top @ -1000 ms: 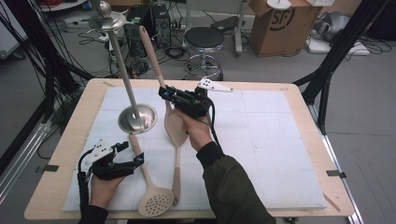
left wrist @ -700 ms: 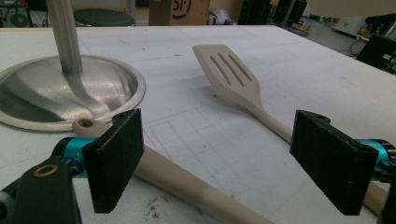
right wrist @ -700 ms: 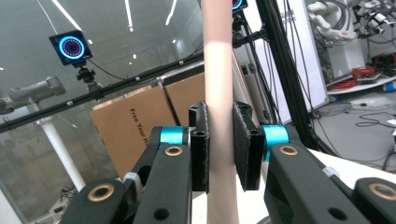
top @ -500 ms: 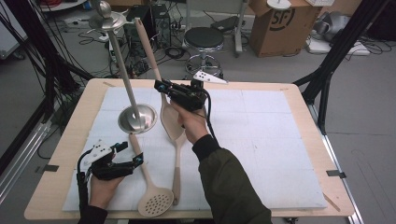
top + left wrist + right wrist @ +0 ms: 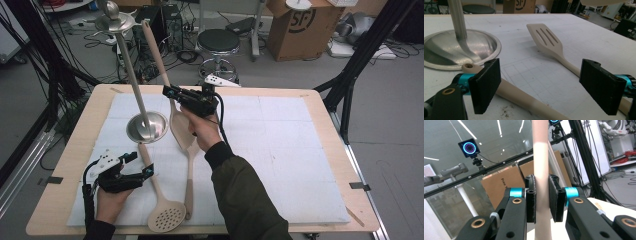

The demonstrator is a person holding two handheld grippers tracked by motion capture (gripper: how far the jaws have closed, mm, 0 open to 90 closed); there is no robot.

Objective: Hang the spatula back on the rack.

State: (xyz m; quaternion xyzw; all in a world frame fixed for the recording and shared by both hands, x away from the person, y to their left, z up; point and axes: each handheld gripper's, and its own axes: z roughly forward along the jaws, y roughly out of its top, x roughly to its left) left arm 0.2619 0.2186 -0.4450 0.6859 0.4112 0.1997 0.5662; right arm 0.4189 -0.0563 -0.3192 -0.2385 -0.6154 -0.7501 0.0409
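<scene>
Right gripper (image 5: 172,93) is clamped on the handle of a beige spoon (image 5: 161,70), held well above the table (image 5: 320,105); the handle slants up and away toward the stand's top while the bowl hangs low in front of the person's right hand (image 5: 202,131). In the right gripper view both pads (image 5: 555,197) press on the handle (image 5: 541,182), which runs straight up between them. Left gripper (image 5: 142,164) rests low on the white mat (image 5: 280,145) near the front-left edge, jaws wide apart and gripping nothing; the handle of the round perforated skimmer (image 5: 162,210) lies just beside it. In the left gripper view a slotted turner (image 5: 547,41) lies flat on the mat beyond the jaws. The steel stand (image 5: 146,126) sits on the mat left of the held spoon, its pole leaning up and away.
</scene>
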